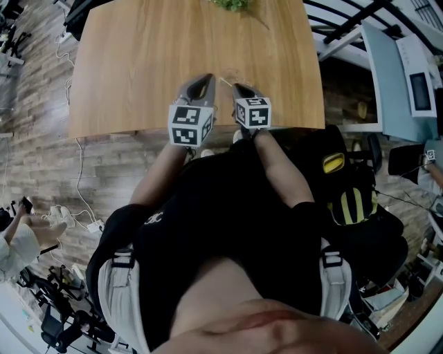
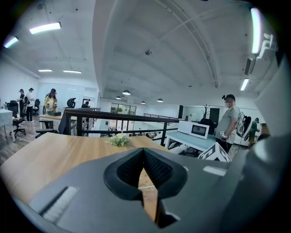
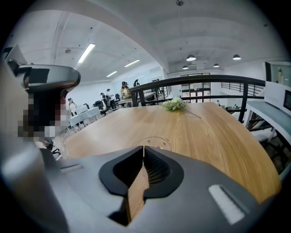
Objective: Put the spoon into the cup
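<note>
Both grippers hover side by side over the near edge of the wooden table (image 1: 138,62). My left gripper (image 1: 205,77) (image 2: 143,152) is shut with nothing between its pads. Just to its right, my right gripper (image 1: 239,86) (image 3: 143,148) is shut and empty too, tilted down at the tabletop. Just beyond its tips a faint clear round rim (image 3: 154,142) (image 1: 232,75) shows on the wood; it seems to be the cup. A thin pale sliver (image 1: 224,82) lies between the two tips; I cannot tell whether it is the spoon.
A green and white flower sprig (image 1: 230,3) (image 2: 118,140) (image 3: 174,105) lies at the table's far end. A black railing (image 3: 200,82) runs behind the table. To the right stands a pale desk with a microwave (image 2: 199,130) (image 1: 421,86). People stand around the room.
</note>
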Demonstrator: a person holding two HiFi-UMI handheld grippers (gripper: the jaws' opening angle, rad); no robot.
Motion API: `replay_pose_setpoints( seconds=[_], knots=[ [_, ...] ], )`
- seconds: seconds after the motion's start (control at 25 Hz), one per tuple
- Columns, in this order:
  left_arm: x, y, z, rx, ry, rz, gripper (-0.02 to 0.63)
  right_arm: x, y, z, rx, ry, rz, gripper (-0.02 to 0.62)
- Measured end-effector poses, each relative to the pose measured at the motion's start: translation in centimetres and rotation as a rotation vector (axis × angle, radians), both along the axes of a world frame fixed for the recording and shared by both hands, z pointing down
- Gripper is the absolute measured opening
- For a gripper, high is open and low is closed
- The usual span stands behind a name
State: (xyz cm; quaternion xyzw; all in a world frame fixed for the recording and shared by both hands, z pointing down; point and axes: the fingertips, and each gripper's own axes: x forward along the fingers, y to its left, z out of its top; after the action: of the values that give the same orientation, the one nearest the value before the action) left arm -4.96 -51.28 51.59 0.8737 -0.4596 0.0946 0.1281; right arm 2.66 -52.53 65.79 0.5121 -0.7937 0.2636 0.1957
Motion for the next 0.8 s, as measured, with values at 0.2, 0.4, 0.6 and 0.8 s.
replay_pose_setpoints(
  seconds=[0.2, 0.4, 0.6, 0.8],
  knots=[
    [0.0, 0.6, 0.1, 0.000, -0.004, 0.002, 0.012, 0.0, 0.3, 1.1, -0.027, 0.023, -0.004, 0.011],
    [-0.4, 1.2, 0.5, -0.006, -0.009, 0.014, 0.011, -0.6, 0.7, 1.1, -0.018, 0.036, -0.015, 0.065],
    [0.0, 1.9, 1.3, -0.027, -0.035, 0.037, 0.012, -0.1, 1.0, 0.7, 0.013, 0.045, 0.003, 0.123],
    [-0.1, 2.3, 1.5, -0.017, -0.043, 0.042, 0.012, 1.8, 1.0, -2.2, 0.161, 0.036, 0.118, 0.048]
  ],
)
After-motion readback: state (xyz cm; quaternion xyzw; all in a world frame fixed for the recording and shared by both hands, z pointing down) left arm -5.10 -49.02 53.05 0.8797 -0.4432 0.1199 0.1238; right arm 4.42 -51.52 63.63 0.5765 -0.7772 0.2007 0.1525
